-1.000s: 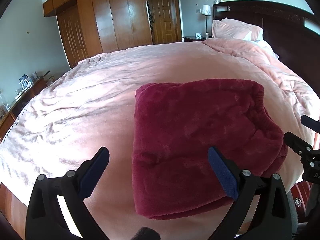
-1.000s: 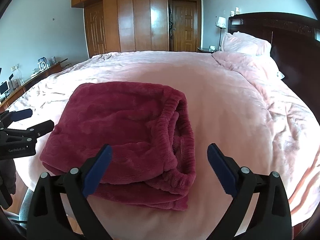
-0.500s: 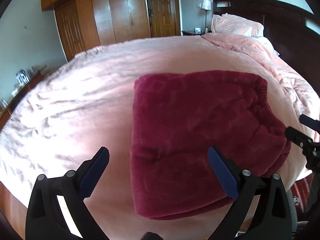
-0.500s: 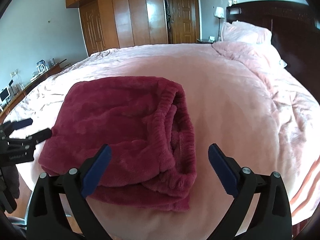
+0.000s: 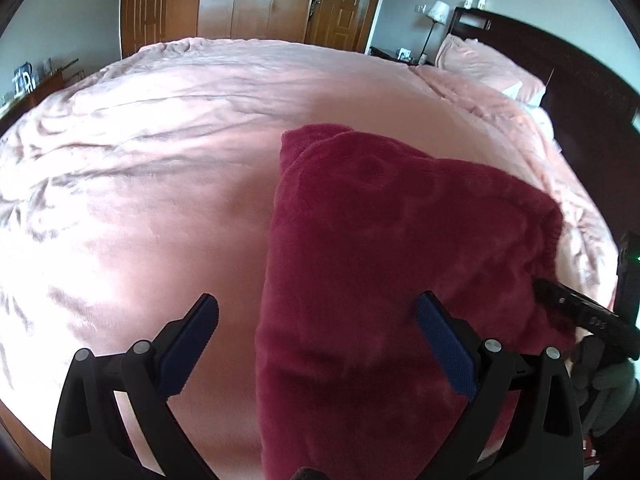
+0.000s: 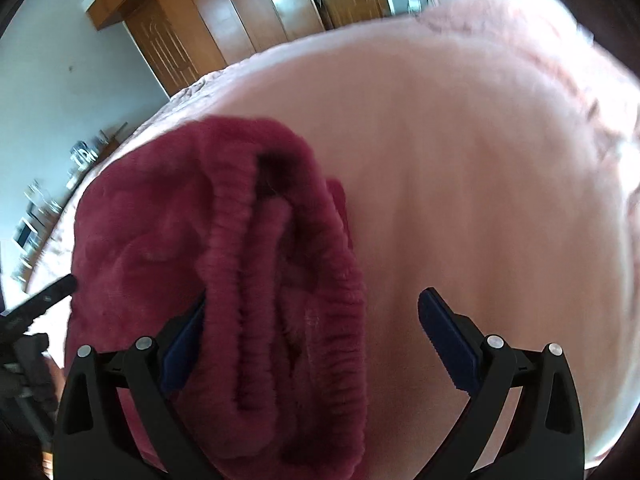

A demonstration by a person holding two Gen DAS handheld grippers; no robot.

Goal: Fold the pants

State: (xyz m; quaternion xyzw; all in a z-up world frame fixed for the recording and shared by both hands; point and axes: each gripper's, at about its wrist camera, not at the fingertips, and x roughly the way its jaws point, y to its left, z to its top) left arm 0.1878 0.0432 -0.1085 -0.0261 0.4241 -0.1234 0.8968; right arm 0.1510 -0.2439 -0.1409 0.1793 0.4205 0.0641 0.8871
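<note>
Folded red pants lie on the pink bed, near edge. Left gripper and right gripper both spread wide, gripping nothing, straddling the pants' edges.

I see a pink-covered bed, dark headboard, wooden wardrobes, a bedside lamp and grey walls.
</note>
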